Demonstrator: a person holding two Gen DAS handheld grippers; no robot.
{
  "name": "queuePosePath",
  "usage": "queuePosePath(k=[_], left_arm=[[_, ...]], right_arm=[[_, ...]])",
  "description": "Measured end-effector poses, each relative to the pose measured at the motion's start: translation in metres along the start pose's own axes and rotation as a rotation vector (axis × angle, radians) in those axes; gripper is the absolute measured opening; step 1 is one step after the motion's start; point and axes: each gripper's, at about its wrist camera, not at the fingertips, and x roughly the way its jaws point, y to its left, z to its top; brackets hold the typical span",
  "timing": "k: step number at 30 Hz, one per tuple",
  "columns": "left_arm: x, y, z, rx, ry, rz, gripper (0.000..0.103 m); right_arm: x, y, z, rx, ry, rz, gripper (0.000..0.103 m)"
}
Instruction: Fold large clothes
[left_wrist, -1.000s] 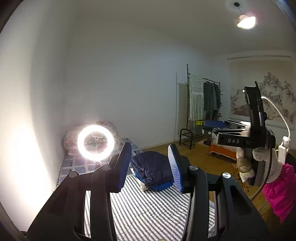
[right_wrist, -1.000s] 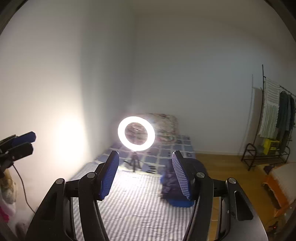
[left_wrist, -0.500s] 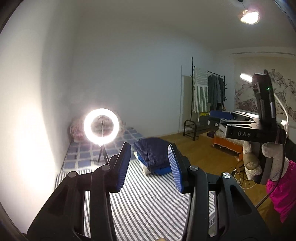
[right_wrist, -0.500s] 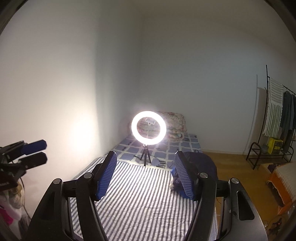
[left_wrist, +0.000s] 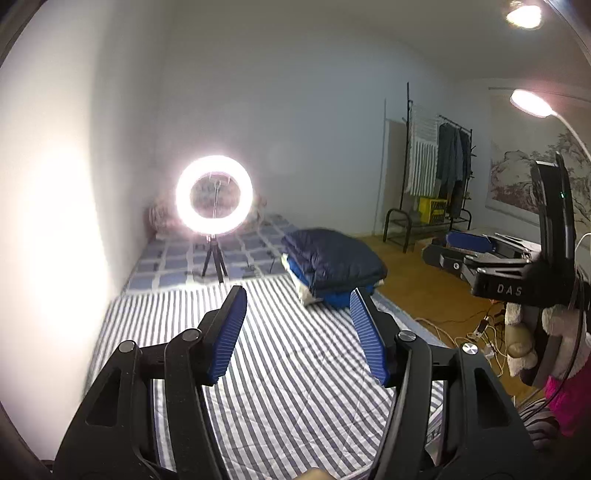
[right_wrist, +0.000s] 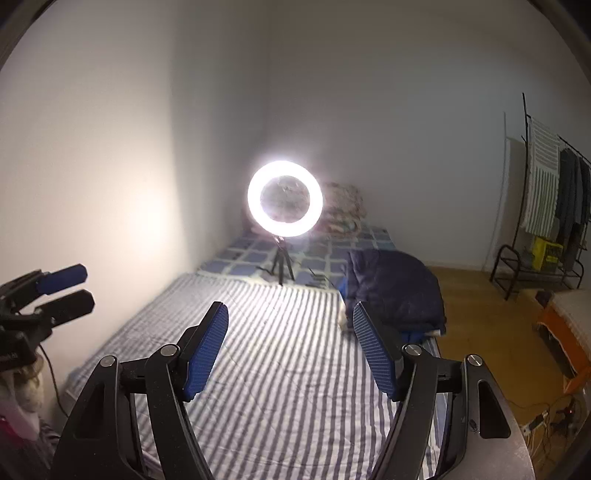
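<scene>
A folded pile of dark navy padded clothes over a bright blue layer (left_wrist: 332, 266) lies at the far right edge of the striped bed (left_wrist: 295, 369); it also shows in the right wrist view (right_wrist: 399, 291). My left gripper (left_wrist: 297, 295) is open and empty, held above the striped sheet, short of the pile. My right gripper (right_wrist: 290, 312) is open and empty above the striped sheet (right_wrist: 277, 350), with the pile just beyond its right finger. The other gripper (left_wrist: 498, 266) shows at the right of the left wrist view, and at the left edge of the right wrist view (right_wrist: 44, 295).
A lit ring light on a small tripod (left_wrist: 214, 199) stands on the checked blue bedding at the far end (right_wrist: 284, 199). White walls bound the bed on the left and back. A clothes rack (left_wrist: 436, 177) and wooden floor with cables (left_wrist: 461, 325) lie right.
Both cameras have tilted down and drawn back, so more of the striped sheet shows and the ring light sits higher. Both grippers stay open and empty.
</scene>
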Motion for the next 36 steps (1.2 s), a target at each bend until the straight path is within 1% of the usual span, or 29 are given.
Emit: queuePosePath(k=[2, 7, 9, 10, 14, 16, 18, 20, 27, 32, 34, 36], left_arm=[[0.014, 0.000, -0.009, -0.011, 0.027, 0.004, 0.065], [0.041, 0.005, -0.027, 0.005, 0.078, 0.028, 0.067], [0.047, 0.008, -0.033, 0.000, 0.085, 0.035, 0.076], [0.050, 0.009, -0.036, -0.001, 0.088, 0.041, 0.078], [0.060, 0.012, -0.045, -0.009, 0.108, 0.049, 0.079], [0.065, 0.014, -0.049, -0.021, 0.117, 0.045, 0.080], [0.068, 0.016, -0.053, -0.032, 0.118, 0.044, 0.087], [0.071, 0.016, -0.059, -0.046, 0.113, 0.050, 0.091], [0.084, 0.015, -0.073, -0.047, 0.154, 0.064, 0.092], [0.091, 0.013, -0.079, -0.037, 0.188, 0.075, 0.093], [0.094, 0.014, -0.081, -0.042, 0.200, 0.078, 0.094], [0.095, 0.016, -0.082, -0.056, 0.200, 0.086, 0.099]], right_arm=[[0.008, -0.002, -0.012, 0.008, 0.016, -0.012, 0.070], [0.028, -0.006, -0.035, 0.038, 0.043, -0.028, 0.072], [0.036, -0.011, -0.043, 0.046, 0.047, -0.052, 0.075], [0.037, -0.010, -0.044, 0.048, 0.049, -0.055, 0.076], [0.041, -0.008, -0.049, 0.046, 0.064, -0.064, 0.077], [0.040, -0.006, -0.055, 0.043, 0.064, -0.077, 0.080], [0.039, -0.002, -0.060, 0.042, 0.062, -0.098, 0.081], [0.038, 0.002, -0.064, 0.042, 0.071, -0.118, 0.081], [0.038, 0.010, -0.072, 0.050, 0.094, -0.186, 0.083], [0.043, 0.001, -0.073, 0.085, 0.103, -0.207, 0.083], [0.043, -0.003, -0.073, 0.105, 0.106, -0.213, 0.083], [0.044, -0.005, -0.074, 0.116, 0.108, -0.218, 0.083]])
